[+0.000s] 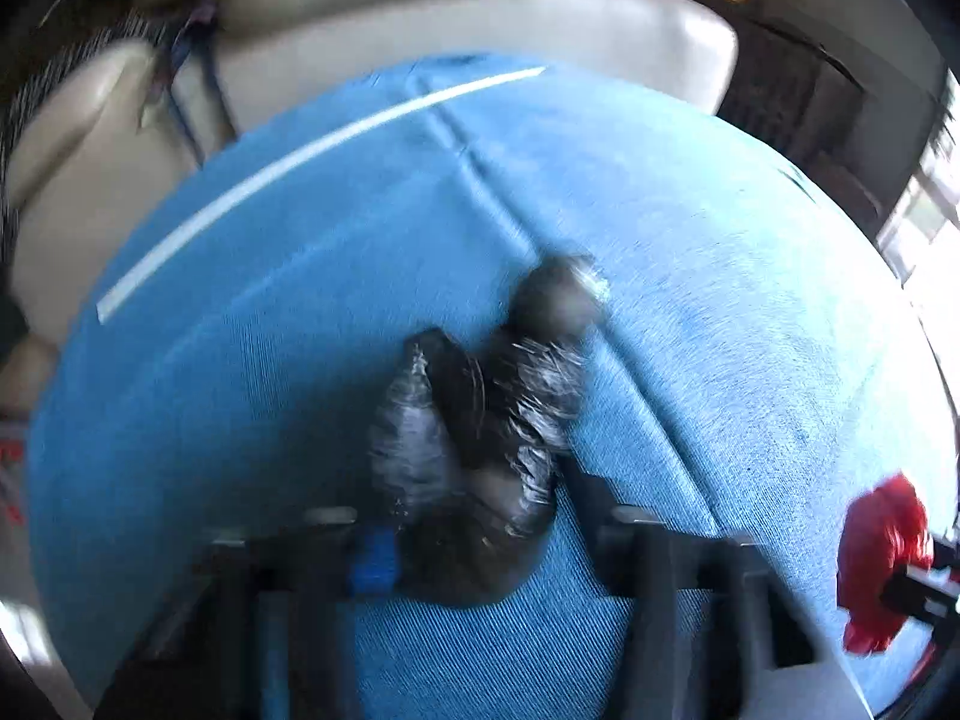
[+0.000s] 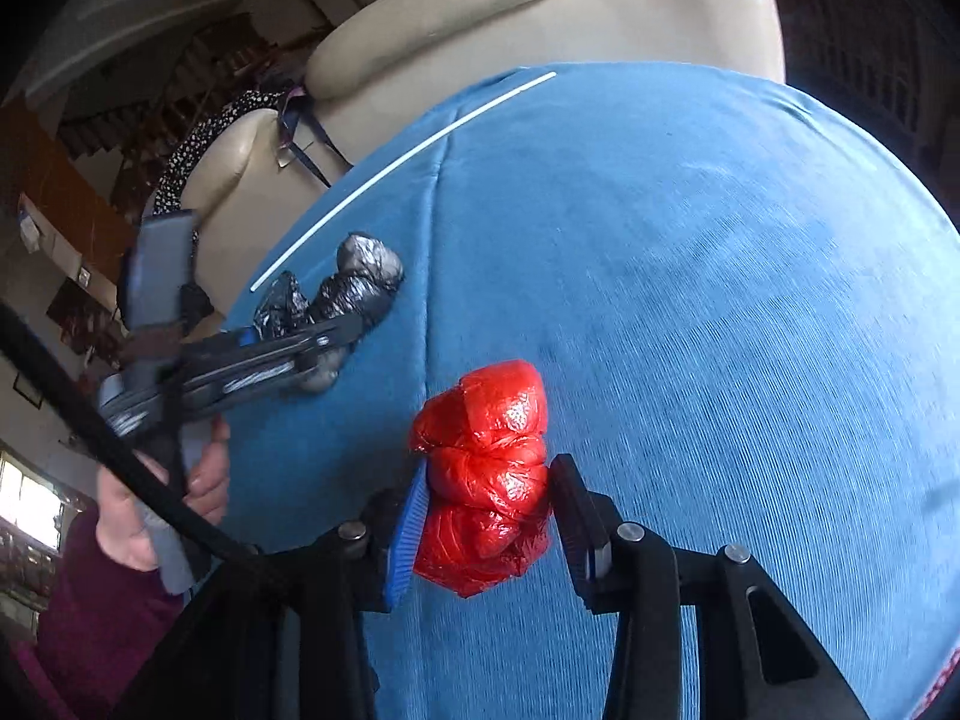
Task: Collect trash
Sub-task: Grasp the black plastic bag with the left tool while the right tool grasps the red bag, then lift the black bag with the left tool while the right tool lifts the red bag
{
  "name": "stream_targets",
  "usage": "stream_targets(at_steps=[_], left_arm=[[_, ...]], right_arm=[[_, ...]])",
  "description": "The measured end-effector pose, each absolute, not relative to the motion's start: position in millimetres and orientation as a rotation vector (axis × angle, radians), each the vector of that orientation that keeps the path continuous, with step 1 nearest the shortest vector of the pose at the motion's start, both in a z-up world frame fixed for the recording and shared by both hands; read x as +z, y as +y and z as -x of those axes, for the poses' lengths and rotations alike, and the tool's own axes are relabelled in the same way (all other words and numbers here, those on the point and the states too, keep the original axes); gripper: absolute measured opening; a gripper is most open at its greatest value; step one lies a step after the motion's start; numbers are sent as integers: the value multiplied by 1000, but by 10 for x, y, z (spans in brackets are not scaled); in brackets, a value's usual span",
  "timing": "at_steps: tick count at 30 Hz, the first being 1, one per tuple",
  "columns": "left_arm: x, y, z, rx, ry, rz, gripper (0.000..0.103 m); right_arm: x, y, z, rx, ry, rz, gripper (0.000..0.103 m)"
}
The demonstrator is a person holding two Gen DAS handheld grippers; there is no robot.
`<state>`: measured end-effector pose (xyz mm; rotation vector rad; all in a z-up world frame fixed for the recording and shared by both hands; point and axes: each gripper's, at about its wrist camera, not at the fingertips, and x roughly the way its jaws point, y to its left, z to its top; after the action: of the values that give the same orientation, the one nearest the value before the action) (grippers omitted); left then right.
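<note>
In the right wrist view, the right gripper [image 2: 489, 516] has its jaws on either side of a crumpled red plastic bag [image 2: 485, 474] lying on the blue cloth [image 2: 690, 300]; the blue left pad touches it and the black right pad is just beside it. Farther left, the left gripper [image 2: 327, 351] reaches onto a crumpled black plastic bag [image 2: 354, 285] near a thin white stick [image 2: 396, 171]. A cream armchair [image 2: 540, 6] stands behind the cloth.

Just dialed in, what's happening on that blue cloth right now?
A person is collecting bagged trash off a blue cloth, one gripper in each hand. The right gripper straddles a knotted red plastic bag, fingers at both its sides. The left gripper is at a crumpled black bag; that view is blurred. A cream sofa sits behind.
</note>
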<state>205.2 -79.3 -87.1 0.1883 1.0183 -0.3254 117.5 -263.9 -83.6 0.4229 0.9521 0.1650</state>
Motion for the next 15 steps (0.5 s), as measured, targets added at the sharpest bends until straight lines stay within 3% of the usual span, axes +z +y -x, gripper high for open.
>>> stream_targets(at_steps=[15], left_arm=[[-137,-973,-718,-199,842,-242,35]], right_arm=[[-571,-2645,-425,191,846,-439,43]])
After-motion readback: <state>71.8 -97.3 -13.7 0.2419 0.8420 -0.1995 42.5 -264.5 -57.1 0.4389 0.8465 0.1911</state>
